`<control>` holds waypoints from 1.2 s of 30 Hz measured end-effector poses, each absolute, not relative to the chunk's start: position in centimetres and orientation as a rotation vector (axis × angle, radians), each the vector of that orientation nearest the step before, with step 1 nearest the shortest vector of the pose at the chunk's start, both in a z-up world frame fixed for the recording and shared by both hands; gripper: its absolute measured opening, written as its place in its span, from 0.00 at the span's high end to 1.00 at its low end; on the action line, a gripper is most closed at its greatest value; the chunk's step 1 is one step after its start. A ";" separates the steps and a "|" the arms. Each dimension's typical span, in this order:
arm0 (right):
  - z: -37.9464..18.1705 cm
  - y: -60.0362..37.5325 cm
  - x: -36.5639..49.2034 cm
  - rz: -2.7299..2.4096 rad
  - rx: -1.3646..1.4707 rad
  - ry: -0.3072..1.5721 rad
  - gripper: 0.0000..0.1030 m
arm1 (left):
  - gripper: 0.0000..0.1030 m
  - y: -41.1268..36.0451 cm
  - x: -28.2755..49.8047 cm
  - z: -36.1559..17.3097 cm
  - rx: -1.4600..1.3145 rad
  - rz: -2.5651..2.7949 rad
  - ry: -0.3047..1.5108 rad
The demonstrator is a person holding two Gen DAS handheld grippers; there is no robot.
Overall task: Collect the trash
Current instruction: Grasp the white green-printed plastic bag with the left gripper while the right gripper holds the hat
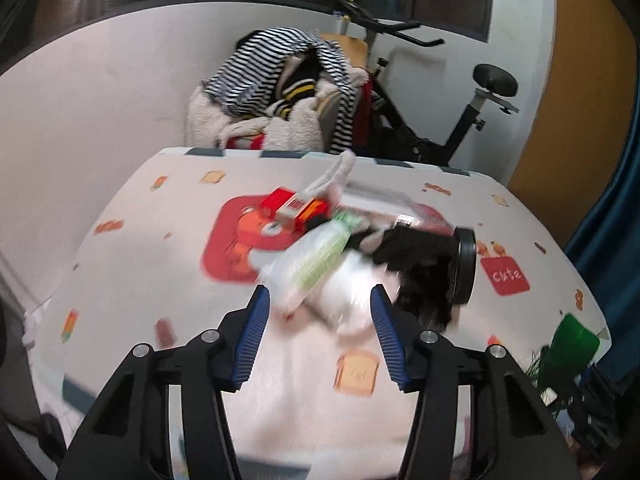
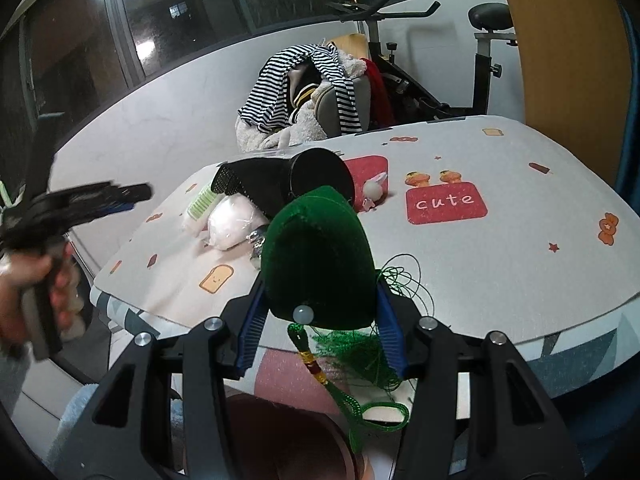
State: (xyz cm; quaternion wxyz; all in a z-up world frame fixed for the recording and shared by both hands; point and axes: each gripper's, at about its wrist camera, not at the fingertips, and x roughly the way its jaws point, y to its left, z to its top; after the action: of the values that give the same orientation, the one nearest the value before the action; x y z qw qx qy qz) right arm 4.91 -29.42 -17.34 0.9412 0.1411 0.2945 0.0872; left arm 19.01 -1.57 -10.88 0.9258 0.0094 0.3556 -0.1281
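A table under a pale cloth printed with toast, sweets and a red "cute" patch carries the litter; a black mesh bin lies tipped on its side; just beside its mouth lie a clear pinkish bag, a green-striped wrapper and a red carton.

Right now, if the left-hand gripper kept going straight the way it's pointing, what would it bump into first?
Probably the clear plastic bag lying just ahead of the left gripper, between its open jaws. The tipped black mesh bin lies just beyond. The blur makes depth uncertain.
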 end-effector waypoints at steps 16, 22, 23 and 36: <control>-18.1 -30.4 5.8 0.157 0.311 0.631 0.50 | 0.81 -3.2 27.7 -17.6 0.297 -0.257 0.812; -17.4 -30.0 5.8 0.168 0.300 0.620 0.50 | 0.87 -2.4 25.9 -12.6 0.249 -0.264 0.699; -17.3 -29.9 5.7 0.170 0.300 0.618 0.50 | 0.87 -2.0 25.7 -11.3 0.232 -0.267 0.678; -13.8 -29.5 4.0 0.184 0.287 0.548 0.50 | 0.88 0.3 20.1 -2.6 0.175 -0.292 0.589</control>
State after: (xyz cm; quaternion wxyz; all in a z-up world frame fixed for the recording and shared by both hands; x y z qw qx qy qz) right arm 4.03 -29.49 -13.78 0.9484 0.1409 0.2695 0.0902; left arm 20.12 0.34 -2.64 0.9427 0.0856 0.2890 -0.1431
